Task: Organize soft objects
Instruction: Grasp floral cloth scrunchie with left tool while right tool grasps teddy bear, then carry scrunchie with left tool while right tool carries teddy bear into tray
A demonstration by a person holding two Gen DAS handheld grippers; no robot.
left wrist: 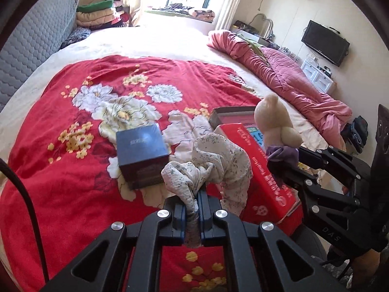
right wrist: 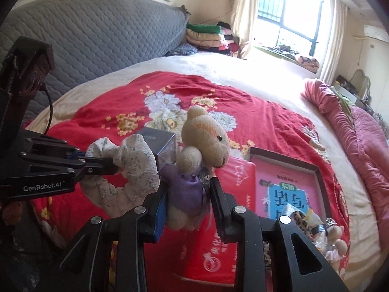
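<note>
My left gripper is shut on a white speckled cloth and holds it above the red floral blanket. The cloth and left gripper also show in the right wrist view. My right gripper is shut on a beige teddy bear in a purple dress, held upright above a red box. The bear and right gripper show at the right of the left wrist view.
A dark blue box lies on the blanket. A red box and an open box with a pink book lie to the right. Small plush toys sit at the bed edge. A pink quilt lies far right.
</note>
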